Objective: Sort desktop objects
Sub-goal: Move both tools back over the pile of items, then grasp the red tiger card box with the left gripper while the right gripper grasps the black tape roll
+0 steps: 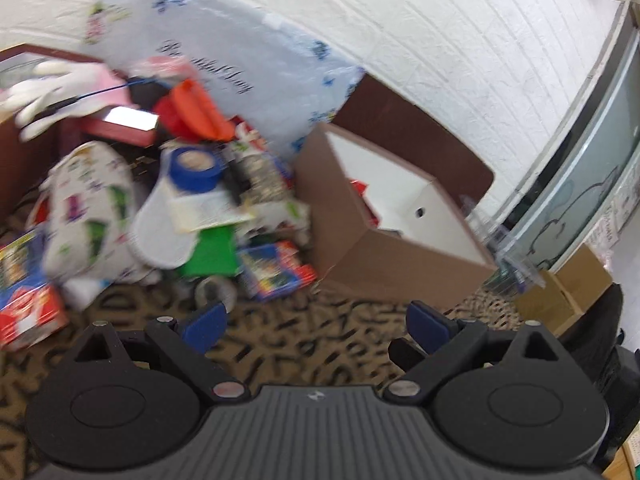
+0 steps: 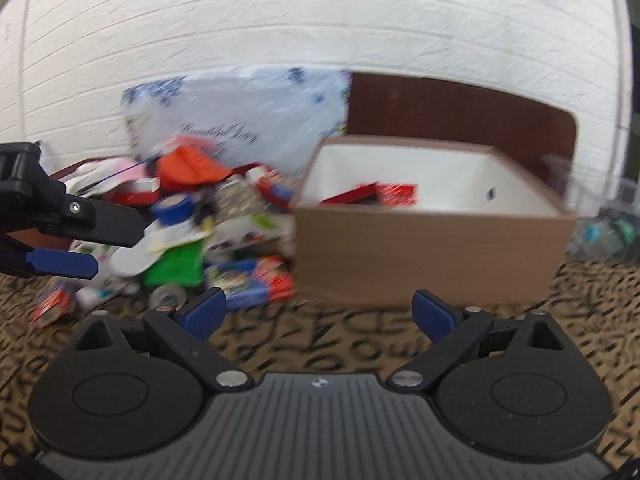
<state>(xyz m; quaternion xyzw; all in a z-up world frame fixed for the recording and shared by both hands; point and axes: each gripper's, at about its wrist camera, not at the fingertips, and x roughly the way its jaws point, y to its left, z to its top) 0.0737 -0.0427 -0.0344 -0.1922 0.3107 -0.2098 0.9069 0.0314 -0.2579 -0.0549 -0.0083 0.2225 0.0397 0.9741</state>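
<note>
Facing brown box [image 2: 432,252], white-lined, square

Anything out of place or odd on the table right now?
Only the unsorted heap: a blue tape roll sits atop loose cards and packets left of the brown box, which holds a few red items. Nothing looks spilled or broken.

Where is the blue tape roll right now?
The blue tape roll sits high on the clutter pile, left of the brown box in both wrist views, just below the orange cap and above the green item.
</note>
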